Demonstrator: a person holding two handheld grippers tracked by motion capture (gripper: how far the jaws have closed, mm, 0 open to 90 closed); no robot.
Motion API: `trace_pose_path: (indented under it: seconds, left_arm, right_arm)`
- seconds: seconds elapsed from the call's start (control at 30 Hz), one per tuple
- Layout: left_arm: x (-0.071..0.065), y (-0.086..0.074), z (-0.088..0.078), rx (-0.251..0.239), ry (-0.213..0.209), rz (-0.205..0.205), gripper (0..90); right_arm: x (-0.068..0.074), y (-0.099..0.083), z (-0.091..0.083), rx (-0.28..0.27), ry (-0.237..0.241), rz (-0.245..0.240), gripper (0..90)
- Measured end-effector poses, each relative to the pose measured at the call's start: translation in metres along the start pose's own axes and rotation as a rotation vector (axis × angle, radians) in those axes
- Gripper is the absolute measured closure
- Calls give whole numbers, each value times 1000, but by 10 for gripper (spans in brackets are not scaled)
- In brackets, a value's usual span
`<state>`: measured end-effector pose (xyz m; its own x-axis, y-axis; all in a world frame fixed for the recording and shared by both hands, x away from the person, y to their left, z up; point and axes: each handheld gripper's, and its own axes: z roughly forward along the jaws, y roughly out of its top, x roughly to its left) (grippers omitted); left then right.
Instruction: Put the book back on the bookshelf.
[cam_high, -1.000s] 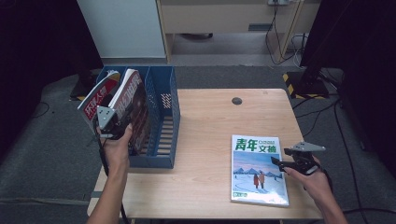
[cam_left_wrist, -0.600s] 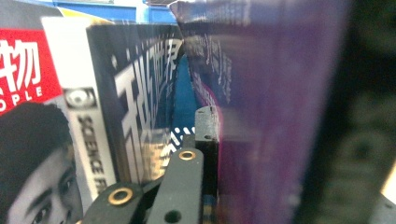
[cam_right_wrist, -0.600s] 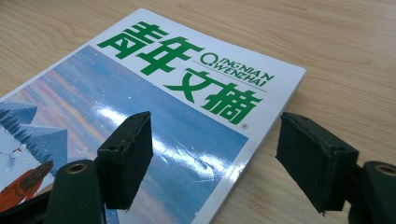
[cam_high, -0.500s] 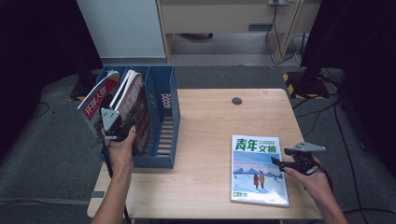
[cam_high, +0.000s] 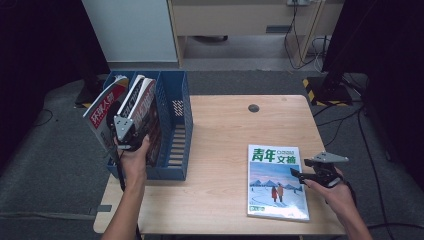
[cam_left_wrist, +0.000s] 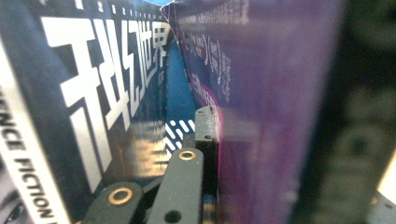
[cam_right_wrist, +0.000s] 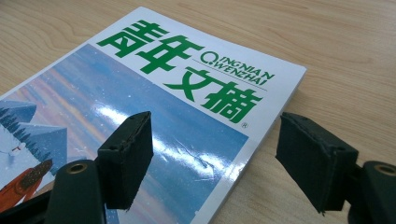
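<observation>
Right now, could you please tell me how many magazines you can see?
3: a red-covered magazine and a dark-covered magazine upright in the blue file rack, and a green-titled magazine flat on the table. Others may be hidden.

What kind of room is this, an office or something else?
Probably a lab or studio set up for recording: a lone wooden table with a blue file rack, black curtains at the sides, and cables across the carpet.

A recording room or lab corner, set up like an office desk.

A small pale wooden table (cam_high: 225, 150) is standing on grey carpet (cam_high: 60, 165), black curtains (cam_high: 35, 45) are hanging at both sides, and loose black cables (cam_high: 300, 30) are trailing past a beige cabinet (cam_high: 235, 20).
</observation>
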<state>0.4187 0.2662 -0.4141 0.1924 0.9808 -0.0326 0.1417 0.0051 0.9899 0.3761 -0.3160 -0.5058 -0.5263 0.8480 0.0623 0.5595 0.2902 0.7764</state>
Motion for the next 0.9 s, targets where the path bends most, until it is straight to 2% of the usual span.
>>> trace_pose_path:
  seconds: [0.1,0.33,0.9]
  left_arm:
    - [-1,-2,1,-4,2,5,841]
    - [0,-3,1,-7,3,-19,841]
    - [2,-5,-2,-6,-4,-23,839]
  right_arm:
    - [0,0,-1,-2,1,2,271]
    - [1,0,0,-3,0,-3,272]
    - [1,1,0,4,1,1,274]
